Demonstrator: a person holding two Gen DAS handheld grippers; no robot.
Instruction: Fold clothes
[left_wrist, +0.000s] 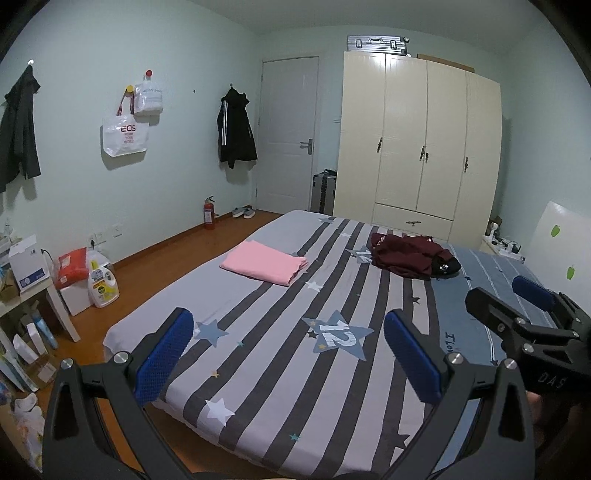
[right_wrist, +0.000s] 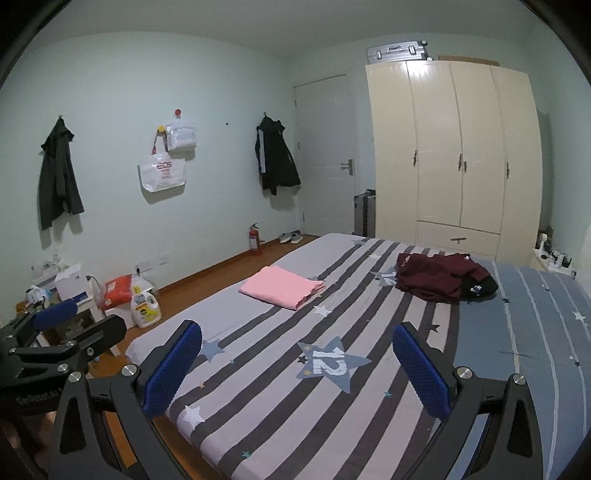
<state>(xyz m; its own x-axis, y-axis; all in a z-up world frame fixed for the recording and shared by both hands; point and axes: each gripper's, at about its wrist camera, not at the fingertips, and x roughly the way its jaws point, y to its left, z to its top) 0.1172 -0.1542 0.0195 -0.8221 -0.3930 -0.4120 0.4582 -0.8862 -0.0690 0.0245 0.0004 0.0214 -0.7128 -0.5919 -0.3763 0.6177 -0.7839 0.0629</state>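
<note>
Big blue star (left_wrist: 338, 334) on striped bed sheet (left_wrist: 258, 387) showing number "12" in white. White tote bag (left_wrist: 125, 134) hanging on wall showing red letters "EOS"; smaller red words under it too blurry to read. Right gripper's black body showing letters "DAS" in left wrist view. Blue stripe of sheet carrying dark writing starting "I lo", rest hiding behind gripper.

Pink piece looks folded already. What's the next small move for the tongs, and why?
Probably carry both tongs, left and right, forward toward the maroon garment. It lies crumpled on the bed by a black item, while the pink cloth is flat and folded. Both tongs are open, holding nothing.
</note>
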